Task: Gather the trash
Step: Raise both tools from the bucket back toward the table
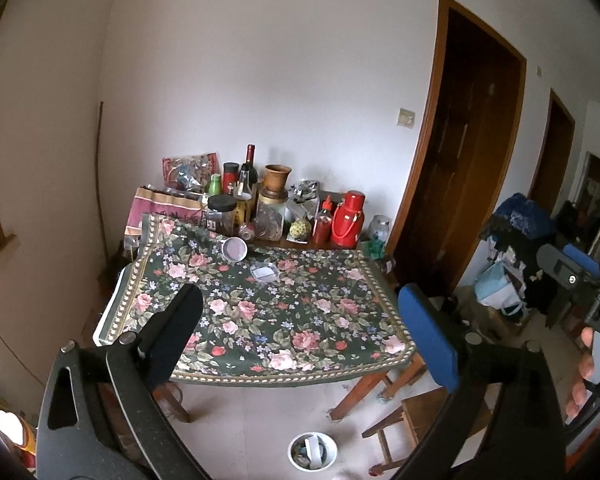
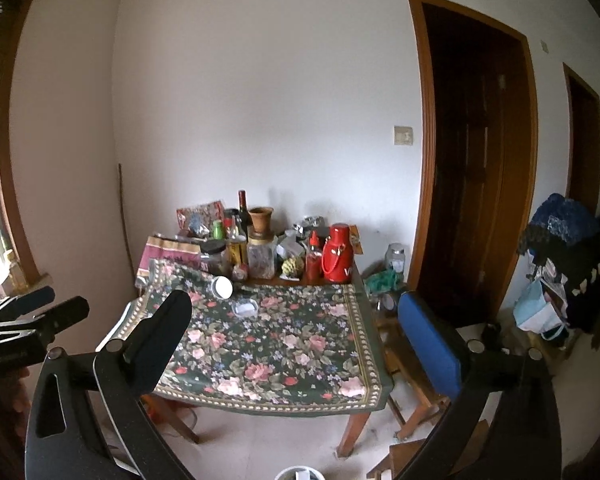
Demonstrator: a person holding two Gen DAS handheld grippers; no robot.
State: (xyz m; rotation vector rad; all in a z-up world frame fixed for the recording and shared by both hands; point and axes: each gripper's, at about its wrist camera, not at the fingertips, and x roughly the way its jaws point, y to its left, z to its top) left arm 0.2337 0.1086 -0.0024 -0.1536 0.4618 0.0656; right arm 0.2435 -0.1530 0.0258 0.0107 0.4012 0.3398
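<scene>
We are holding both grippers up in front of the counter (image 1: 260, 376), which is wearing a dark floral cloth (image 1: 268, 320). On the left, the left gripper (image 1: 300, 328) is standing with its jaws wide apart, and nothing is lying between them. Through the gap we are seeing a white cup (image 1: 236, 249) lying on its side on the cloth, with its mouth toward us. Just to the right of it a small clear dish (image 1: 265, 272) is resting flat. Behind them, bottles and jars are crowding the far edge, with a red thermos (image 1: 348, 220) on the right. Below, on the floor near the counter's front legs, a white trash bin (image 1: 312, 451) is standing with some pieces already inside. Further right, the right gripper (image 2: 296, 336) is also holding its jaws fully apart and empty; we are seeing fingers (image 1: 584, 368) on its handle.
</scene>
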